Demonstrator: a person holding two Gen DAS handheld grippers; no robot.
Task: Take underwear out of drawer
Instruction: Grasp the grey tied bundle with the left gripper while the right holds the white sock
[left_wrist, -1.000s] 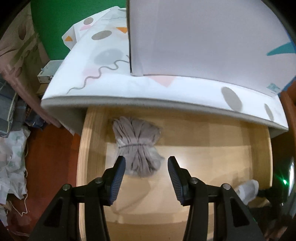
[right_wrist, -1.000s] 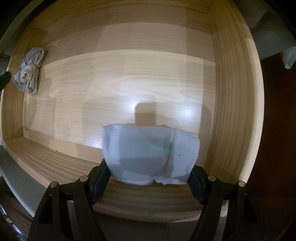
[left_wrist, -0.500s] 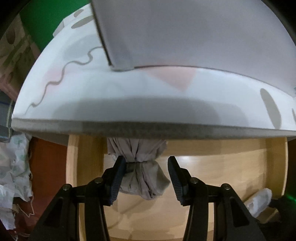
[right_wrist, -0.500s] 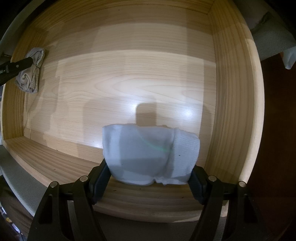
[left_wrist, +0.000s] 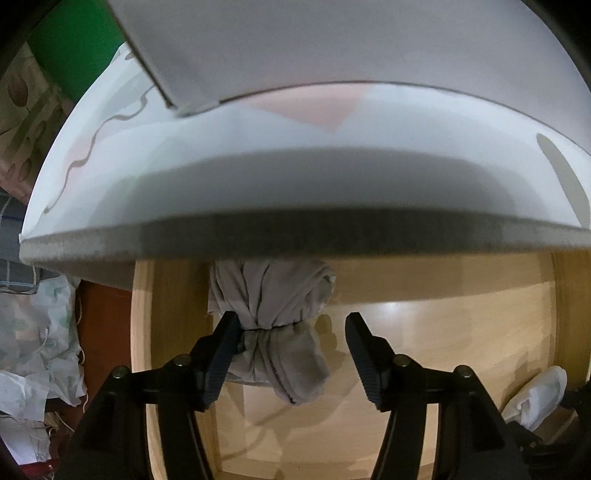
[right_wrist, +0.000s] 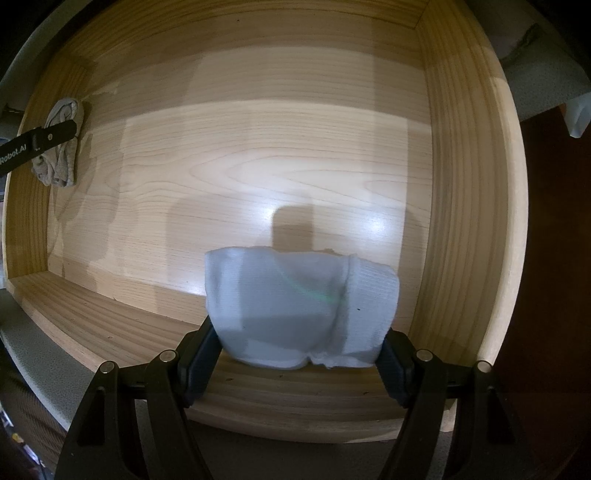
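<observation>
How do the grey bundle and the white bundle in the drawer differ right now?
The grey bundle is crumpled and cinched at its middle; the white bundle is a smooth fold. The grey one lies by the drawer's left wall, the white one near the right wall. The opening left tool touches grey on one side only; the right tool grips white. Both are cloth.

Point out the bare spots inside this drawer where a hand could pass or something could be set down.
Most of the drawer floor is bare: the broad middle stretch between the grey bundle at one end wall and the white folded piece near the other. It is crowded at both ends: the left gripper, jaws opening, straddles the grey bundle, and the right gripper clamps the white piece.
</observation>
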